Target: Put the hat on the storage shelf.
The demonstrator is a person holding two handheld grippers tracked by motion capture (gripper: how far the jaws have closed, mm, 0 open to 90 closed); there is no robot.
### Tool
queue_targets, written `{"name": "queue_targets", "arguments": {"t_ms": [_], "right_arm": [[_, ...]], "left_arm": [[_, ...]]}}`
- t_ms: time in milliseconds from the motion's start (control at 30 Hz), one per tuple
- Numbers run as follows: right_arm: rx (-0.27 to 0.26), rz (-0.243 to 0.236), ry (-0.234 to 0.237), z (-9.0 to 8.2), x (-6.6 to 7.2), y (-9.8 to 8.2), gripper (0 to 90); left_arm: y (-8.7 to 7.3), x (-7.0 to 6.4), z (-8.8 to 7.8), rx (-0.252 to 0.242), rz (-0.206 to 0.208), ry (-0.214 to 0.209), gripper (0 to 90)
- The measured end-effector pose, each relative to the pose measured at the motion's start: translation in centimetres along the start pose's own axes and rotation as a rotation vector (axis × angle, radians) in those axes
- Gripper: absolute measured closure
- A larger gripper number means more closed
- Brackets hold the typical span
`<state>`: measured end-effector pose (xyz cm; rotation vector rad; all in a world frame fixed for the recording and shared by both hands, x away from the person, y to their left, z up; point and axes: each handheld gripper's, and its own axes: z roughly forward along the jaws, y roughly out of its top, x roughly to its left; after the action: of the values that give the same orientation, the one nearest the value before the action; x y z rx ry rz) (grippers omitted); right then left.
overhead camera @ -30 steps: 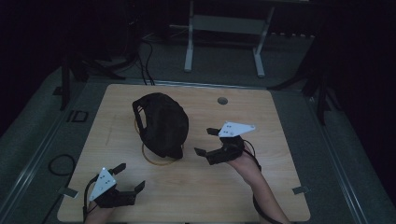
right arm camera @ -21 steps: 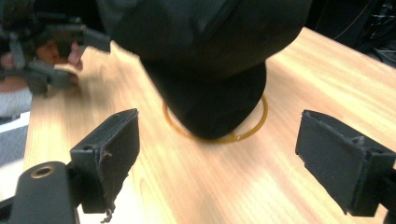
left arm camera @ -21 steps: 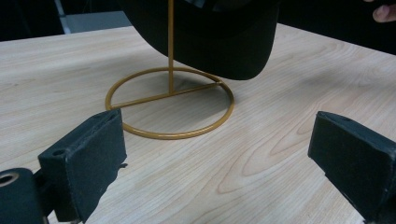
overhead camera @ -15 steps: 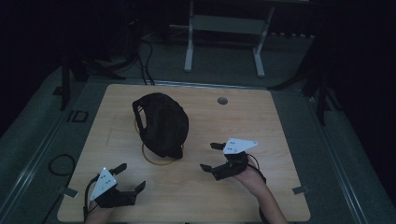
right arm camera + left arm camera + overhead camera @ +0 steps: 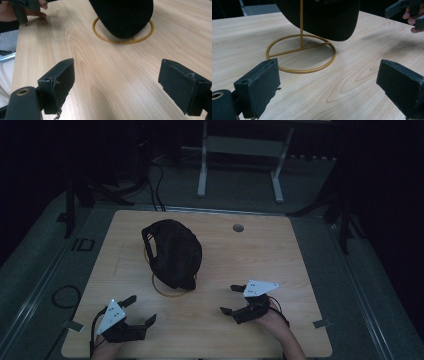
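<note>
On the near half of the table (image 5: 300,270), both your tools rest low, well apart from each other.

Item: black cap (image 5: 172,252). Sits on a gold wire stand (image 5: 170,292), left of centre, brim drooping over the stand's ring on the near side. Nothing touches it.

Item: left gripper (image 5: 137,312). Jaws spread wide, holding nothing, near the front left corner, aimed at the stand's ring.

Item: right gripper (image 5: 234,299). Jaws likewise wide apart and empty, near the front, right of the cap, pointing toward it.

Handling note: the cap looks soft and the stand light, so a one-sided pull would likely tip the stand. You do best to close on the brim edge with one tool and lift straight up off the post, steadying the ring with the other.

Surface: pale wood grain, smooth, with a round cable hole (image 5: 238,227) near the far edge.

Room: dim; grey floor, a white frame (image 5: 240,150) beyond the table, loose cables (image 5: 155,185) at far left.
</note>
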<state>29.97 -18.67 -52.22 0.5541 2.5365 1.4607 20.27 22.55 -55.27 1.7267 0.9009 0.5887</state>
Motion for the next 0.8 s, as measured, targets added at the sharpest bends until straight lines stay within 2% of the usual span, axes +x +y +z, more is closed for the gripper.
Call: {"name": "queue_targets", "arguments": {"t_ms": [200,267,400,800], "right_arm": [[-0.011,0.03,0.005,-0.5,0.2,-1.4,13.6],[-0.003,0.036,0.011,-0.7,0.3,-1.8,13.6],[0.014,0.036,0.011,-1.0,0.5,-2.5,13.6],[-0.004,0.083,-0.043,-2.9,0.3,-4.5,13.5]], "left_arm": [[0.0,0.1,0.0,0.006,0.0,0.008,5.2],[0.0,0.1,0.0,0.006,0.009,0.019,5.2],[0.0,0.1,0.1,0.011,0.002,0.016,4.9],[-0.1,0.0,0.2,0.02,0.003,0.008,4.8]]}}
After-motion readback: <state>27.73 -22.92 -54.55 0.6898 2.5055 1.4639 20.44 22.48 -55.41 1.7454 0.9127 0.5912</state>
